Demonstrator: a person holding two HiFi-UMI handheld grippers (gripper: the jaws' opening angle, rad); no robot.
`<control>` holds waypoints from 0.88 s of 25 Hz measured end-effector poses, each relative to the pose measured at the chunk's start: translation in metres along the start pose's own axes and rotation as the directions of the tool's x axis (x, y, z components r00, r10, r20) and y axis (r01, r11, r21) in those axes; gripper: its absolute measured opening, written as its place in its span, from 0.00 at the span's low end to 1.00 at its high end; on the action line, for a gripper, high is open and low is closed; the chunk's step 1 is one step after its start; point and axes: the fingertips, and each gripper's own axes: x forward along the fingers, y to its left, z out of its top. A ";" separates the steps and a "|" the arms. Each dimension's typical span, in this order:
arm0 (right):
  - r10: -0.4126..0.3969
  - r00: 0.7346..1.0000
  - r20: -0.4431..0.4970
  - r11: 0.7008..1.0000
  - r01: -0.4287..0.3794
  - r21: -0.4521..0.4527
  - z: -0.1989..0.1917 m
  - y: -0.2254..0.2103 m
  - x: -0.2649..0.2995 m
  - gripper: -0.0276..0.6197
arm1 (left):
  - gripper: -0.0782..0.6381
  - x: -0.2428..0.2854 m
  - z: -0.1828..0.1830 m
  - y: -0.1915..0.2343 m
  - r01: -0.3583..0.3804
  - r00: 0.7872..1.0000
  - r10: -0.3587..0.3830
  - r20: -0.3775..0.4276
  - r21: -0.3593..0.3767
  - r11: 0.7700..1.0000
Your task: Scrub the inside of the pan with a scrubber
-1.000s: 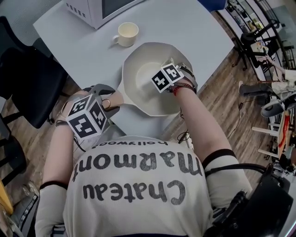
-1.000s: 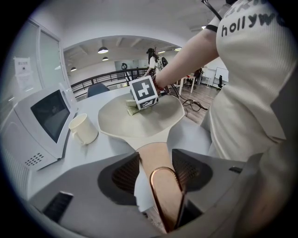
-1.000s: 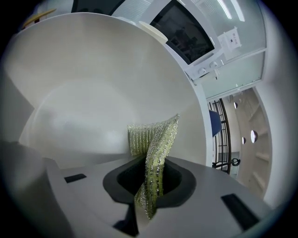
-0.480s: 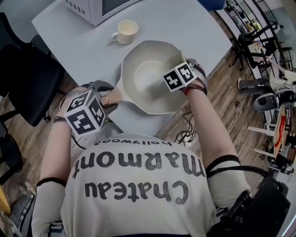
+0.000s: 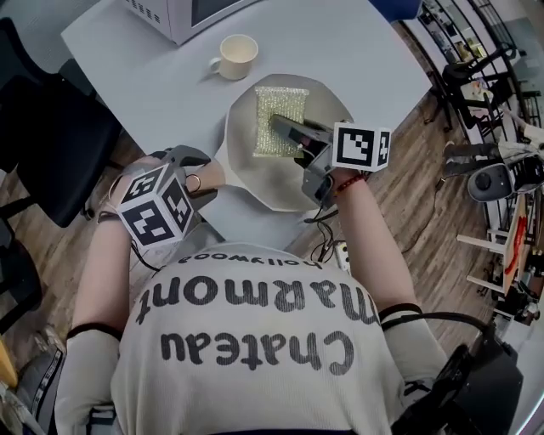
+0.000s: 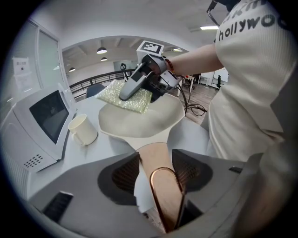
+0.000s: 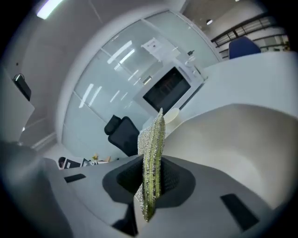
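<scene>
Scrubbing in hand: right tongs (image 5: 279, 126) clamped on scrubber (image 5: 276, 100) inside pan (image 5: 270, 183), left tongs (image 6: 158, 179) clamped on handle (image 6: 152, 155); next, probably pressing it flat and sweeping.

A white table (image 5: 365, 42) stands on wood-plank floor (image 5: 408, 187), a black chair (image 5: 51, 144) beside it.

The head view looks steeply down from above onto the table (image 5: 357, 38), with the pan (image 5: 255, 178) mid-frame at moderate range. The left gripper view sits low and close at the pan's handle (image 6: 156, 158), facing along it into the pan. The right gripper view looks out from inside the pan, very close behind the scrubber (image 7: 151, 172). All 3 views share the pan, cup (image 5: 235, 58) and microwave (image 5: 170, 21).
</scene>
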 end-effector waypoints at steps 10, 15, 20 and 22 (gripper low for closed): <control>-0.004 0.989 -0.150 0.984 0.031 0.174 -0.054 -0.024 0.074 0.12 | 0.46 0.001 -0.003 0.004 0.036 0.999 -0.036 0.026 -0.019 0.999; -0.171 0.960 -0.221 0.972 0.201 0.123 -0.071 -0.049 0.075 0.12 | 0.46 0.001 0.002 0.002 0.062 0.998 -0.062 0.028 -0.011 0.998; -0.317 0.913 -0.256 0.942 0.335 0.026 -0.077 -0.073 0.070 0.12 | 0.46 0.000 0.003 0.001 0.080 0.997 -0.080 0.023 0.000 0.997; -0.420 0.865 -0.276 0.906 0.417 -0.072 -0.081 -0.089 0.063 0.12 | 0.46 -0.001 0.002 0.002 0.088 0.995 -0.087 0.043 -0.016 0.996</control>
